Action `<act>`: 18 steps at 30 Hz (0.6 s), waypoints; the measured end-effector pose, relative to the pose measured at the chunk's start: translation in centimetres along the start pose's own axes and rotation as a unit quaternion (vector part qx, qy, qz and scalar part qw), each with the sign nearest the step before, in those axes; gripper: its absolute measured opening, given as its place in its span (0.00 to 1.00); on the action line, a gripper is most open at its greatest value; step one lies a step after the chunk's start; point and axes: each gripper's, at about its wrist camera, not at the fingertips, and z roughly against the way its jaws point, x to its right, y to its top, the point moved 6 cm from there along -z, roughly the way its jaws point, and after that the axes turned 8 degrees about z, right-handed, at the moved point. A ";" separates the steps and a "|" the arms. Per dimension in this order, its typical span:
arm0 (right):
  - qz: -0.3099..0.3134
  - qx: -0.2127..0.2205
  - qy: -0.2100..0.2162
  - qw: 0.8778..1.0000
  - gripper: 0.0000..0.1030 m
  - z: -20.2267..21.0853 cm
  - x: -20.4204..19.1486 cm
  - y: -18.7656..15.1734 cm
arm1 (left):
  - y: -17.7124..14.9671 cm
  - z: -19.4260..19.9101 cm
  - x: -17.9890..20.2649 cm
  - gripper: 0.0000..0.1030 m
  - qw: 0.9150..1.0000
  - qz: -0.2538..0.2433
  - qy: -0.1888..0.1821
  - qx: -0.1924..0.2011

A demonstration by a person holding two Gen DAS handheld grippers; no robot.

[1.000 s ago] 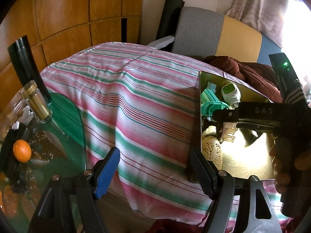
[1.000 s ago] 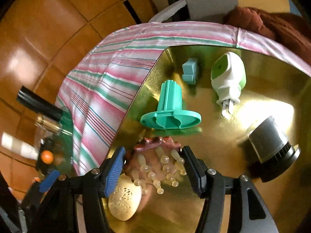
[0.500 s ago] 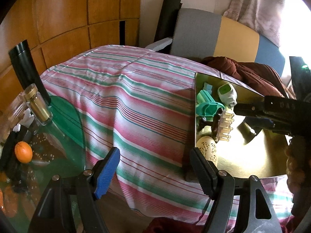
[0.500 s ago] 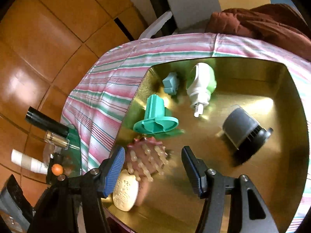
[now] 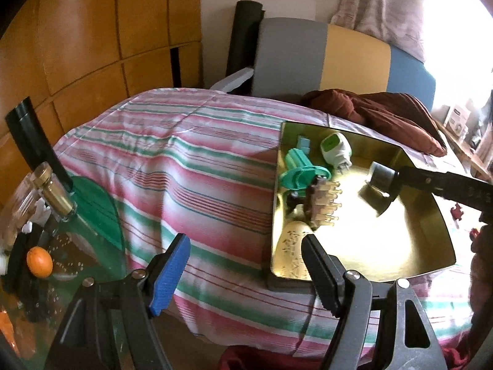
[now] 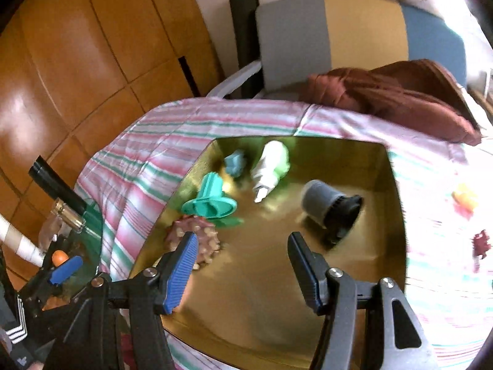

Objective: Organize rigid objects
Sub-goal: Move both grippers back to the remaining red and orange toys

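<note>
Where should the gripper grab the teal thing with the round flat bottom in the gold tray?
Probably the ribbed stem of the teal piece, not its disc. It lies tipped over, stem pointing toward the tray's far left corner, so the open right gripper could come from above and close across the stem. The spiky brush crowds the disc side.

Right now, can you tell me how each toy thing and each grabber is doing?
Left gripper: open, empty.
Right gripper: open, empty, over the gold tray.
Spiky massage ball: resting in tray, standing on edge.
Teal holder: tipped over.
Green-white plug: lying down.
Grey-black cap: on its side.
</note>
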 end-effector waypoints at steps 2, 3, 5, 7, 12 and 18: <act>-0.001 0.006 -0.009 1.000 0.59 0.7 0.9 -0.1 | 0.0 0.0 0.6 0.73 1.000 -0.007 -0.003 -0.001; -0.002 0.009 -0.017 1.000 0.59 1.2 1.6 -0.2 | 0.0 0.1 0.9 0.73 1.000 -0.012 -0.004 -0.001; -0.004 0.014 -0.029 0.999 0.59 1.9 2.7 -0.4 | 0.1 0.1 1.6 0.73 1.000 -0.020 -0.008 -0.001; -0.010 0.018 -0.039 0.999 0.59 2.6 4.1 -0.6 | 0.1 0.2 2.1 0.73 1.000 -0.025 -0.010 -0.001; -0.032 0.027 -0.067 0.997 0.60 4.2 7.8 -1.1 | 0.1 0.4 3.7 0.73 0.999 -0.043 -0.016 -0.002; -0.068 0.033 -0.106 0.991 0.60 6.1 12.9 -1.9 | -0.2 0.5 5.9 0.73 0.997 -0.069 -0.028 -0.002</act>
